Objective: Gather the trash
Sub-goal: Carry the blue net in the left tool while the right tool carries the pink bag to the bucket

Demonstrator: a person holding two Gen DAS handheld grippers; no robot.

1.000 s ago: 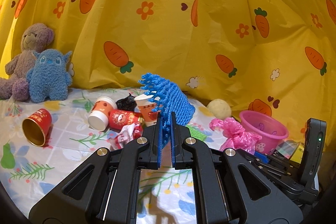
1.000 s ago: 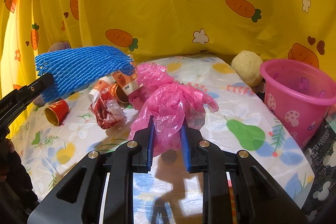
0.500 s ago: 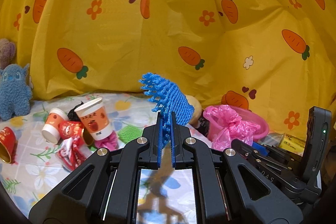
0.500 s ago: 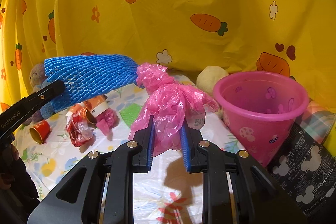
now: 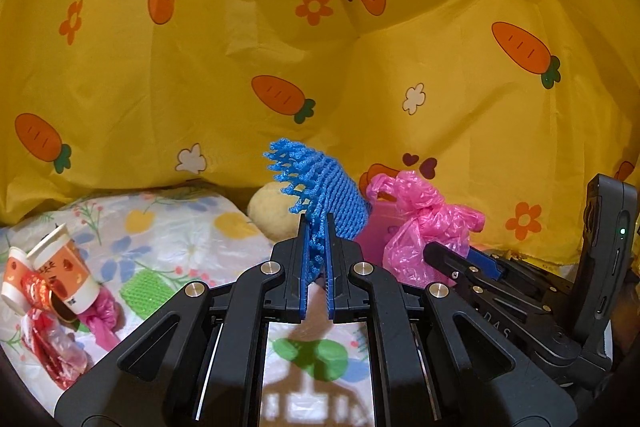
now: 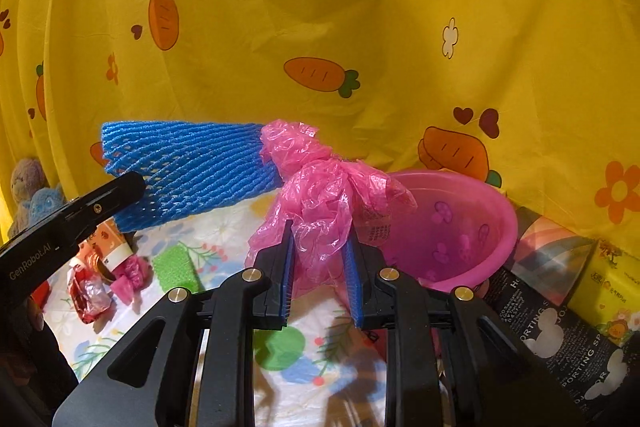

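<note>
Above a floral sheet strewn with paper cups point(image 5: 66, 277) and wrappers, the left gripper point(image 5: 316, 247) pinches a blue foam net point(image 6: 188, 171) beside the right gripper point(image 6: 320, 255), clamped on a crumpled pink plastic bag point(image 6: 324, 195) just before a tilted pink bucket point(image 6: 472, 219), its visible interior bare.

Right gripper point(image 6: 320, 259) clamped on crumpled pink plastic bag point(image 6: 324, 203), bag bulging above fingers. Pink bucket point(image 6: 472, 223) just behind-right, tilted, mushroom prints inside. Left gripper point(image 6: 132, 183) enters from left, holding blue foam net point(image 6: 188, 167) level, net end touching bag top. Cups and red wrappers point(image 6: 100, 283) on floral sheet point(image 6: 224, 251) lower left. Yellow carrot-print cloth point(image 6: 360, 27) behind. Black boxes point(image 6: 560, 339) at right.
</note>
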